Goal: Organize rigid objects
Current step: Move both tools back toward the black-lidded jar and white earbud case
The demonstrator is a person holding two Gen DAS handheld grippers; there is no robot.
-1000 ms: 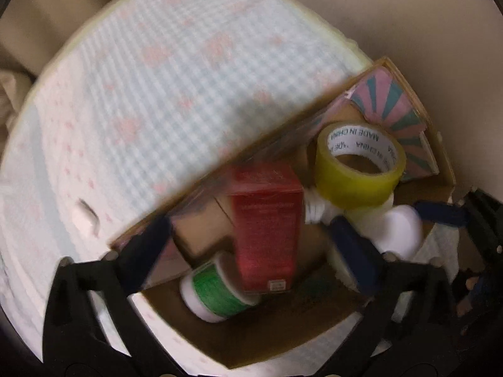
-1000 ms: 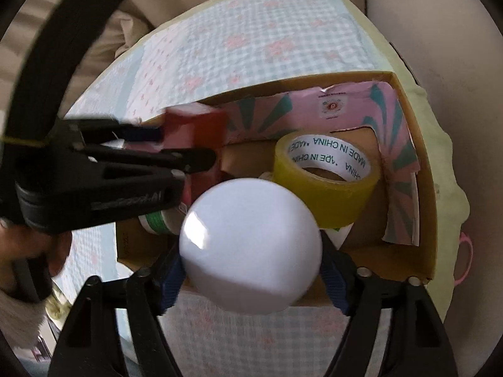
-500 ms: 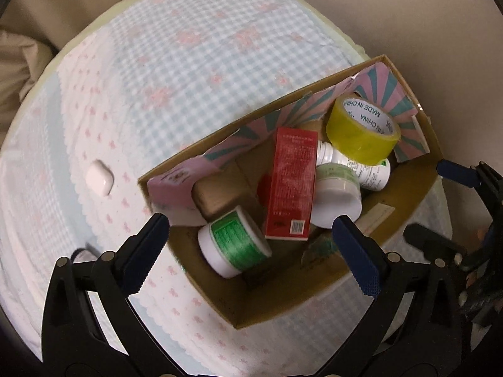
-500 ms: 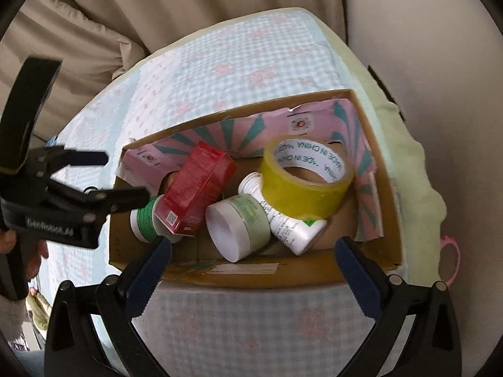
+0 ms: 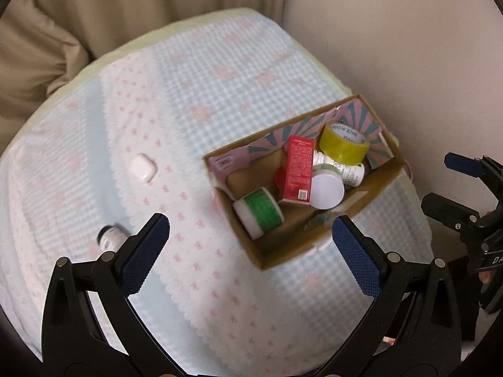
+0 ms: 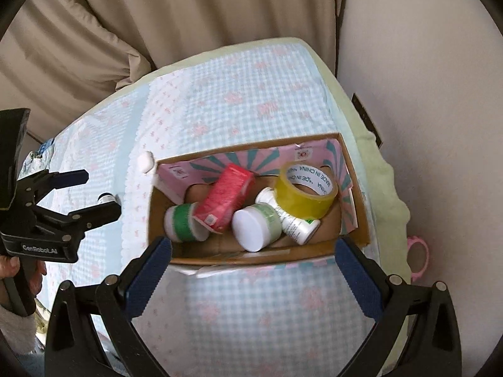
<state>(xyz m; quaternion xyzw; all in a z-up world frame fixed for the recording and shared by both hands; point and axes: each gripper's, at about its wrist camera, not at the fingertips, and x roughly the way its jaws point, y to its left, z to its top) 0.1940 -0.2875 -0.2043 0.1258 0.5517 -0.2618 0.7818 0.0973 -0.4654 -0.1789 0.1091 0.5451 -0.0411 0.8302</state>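
Above the bench draped in a blue-and-pink checked cloth [image 5: 220, 88], both tongs hung spread wide with nothing between them. Left tongs [image 5: 250, 253]: blue-padded fingers far apart, over the cloth beside the near-left corner of the open brown cardboard box with pink-and-teal striped lining [image 5: 371, 194]. Right tongs [image 6: 253, 268]: same wide gap, fingers framing the box's near wall, not touching it.

Contents of box:
- flat red rectangular carton [image 6: 224, 199], long axis slanting from the back wall down toward the near-left, barcode end nearest the camera; leaned across the other items.
- green-labelled white round jar [image 6: 182, 223] on its side at the left end, touching the carton.
- pale green jar with white lid [image 6: 256, 226], on its side, lid facing the near wall.
- white bottle with green print [image 6: 294, 223], lying diagonally, partly under the tape.
- roll of yellow packing tape [image 6: 306, 193], tilted, at the right end.

Outside the box, on the cloth: small white rounded case [image 5: 143, 168], well to the left; small dark-capped white bottle [image 5: 108, 240], blurred, just beside the left finger.
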